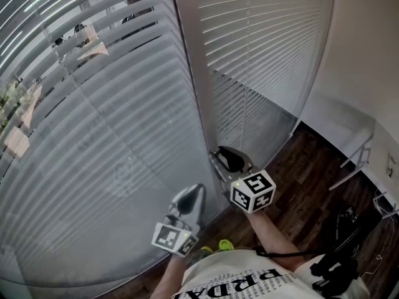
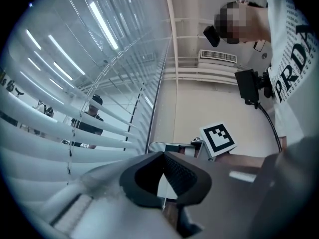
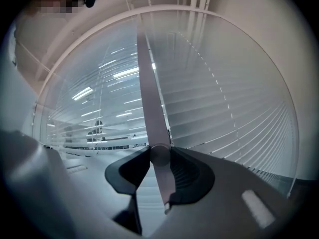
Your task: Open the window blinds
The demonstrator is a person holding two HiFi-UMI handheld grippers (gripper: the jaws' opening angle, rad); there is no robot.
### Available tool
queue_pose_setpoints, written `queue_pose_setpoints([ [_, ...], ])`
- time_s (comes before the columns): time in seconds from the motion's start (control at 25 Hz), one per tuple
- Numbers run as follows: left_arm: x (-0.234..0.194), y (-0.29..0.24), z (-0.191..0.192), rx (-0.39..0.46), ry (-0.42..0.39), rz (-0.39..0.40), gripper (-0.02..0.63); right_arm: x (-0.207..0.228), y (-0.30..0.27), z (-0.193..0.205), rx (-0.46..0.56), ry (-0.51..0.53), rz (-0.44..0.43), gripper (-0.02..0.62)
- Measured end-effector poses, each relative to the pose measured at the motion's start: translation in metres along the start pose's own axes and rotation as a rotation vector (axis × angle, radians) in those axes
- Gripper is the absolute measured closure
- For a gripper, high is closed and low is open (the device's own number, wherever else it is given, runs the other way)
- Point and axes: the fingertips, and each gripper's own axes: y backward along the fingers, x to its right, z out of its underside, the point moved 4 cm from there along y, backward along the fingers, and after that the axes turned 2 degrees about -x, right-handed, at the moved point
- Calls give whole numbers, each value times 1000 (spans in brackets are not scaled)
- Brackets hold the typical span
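Observation:
Two white slatted blinds hang in front of me. The left blind (image 1: 112,136) has its upper slats tilted partly open; the right blind (image 1: 262,48) is flat shut. A grey wand (image 1: 199,86) hangs down between them. My right gripper (image 1: 218,153) is shut on the wand's lower end, and in the right gripper view the wand (image 3: 147,83) runs straight between the closed jaws of that gripper (image 3: 160,153). My left gripper (image 1: 196,189) sits lower and to the left, close to the left blind, shut with nothing clearly in it. Its closed tips (image 2: 163,156) point up past the slats (image 2: 60,128).
Dark wood floor (image 1: 312,167) lies to the right below a white wall (image 1: 368,55). A white frame (image 1: 358,154) and black gear with cables (image 1: 343,229) stand at the right edge. A yellow-green object (image 1: 224,246) lies by my feet. A person (image 2: 92,118) shows through the slats.

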Motion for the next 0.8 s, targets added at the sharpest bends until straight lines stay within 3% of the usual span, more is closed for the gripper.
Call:
queue_pose_setpoints([
  [0.12,-1,-2,0,1,6,-1,614,0,-1,0,-5,18,-21,462],
  [0.2,-1,-3,0,-1,5,1,615,-1,-1,-1,-36,96,-25,460],
  [0.28,-1,-5,0,-3,3,4,615,-4,0,-4,-85,275,-10,461],
  [0.44,-1,-7,-1,-4,-4,8,615,-16,0,-8,-166,731,12,454],
  [0.56,-2,-9,-1,-6,-5,11,614,-20,-2,-4,-205,969,31,451],
  [0.68,-2,-10,-2,-9,-9,15,615,-21,-3,0,-211,1069,48,460],
  [0.8,-5,-11,-3,-7,-11,8,614,-22,-3,0,-187,1095,60,462],
])
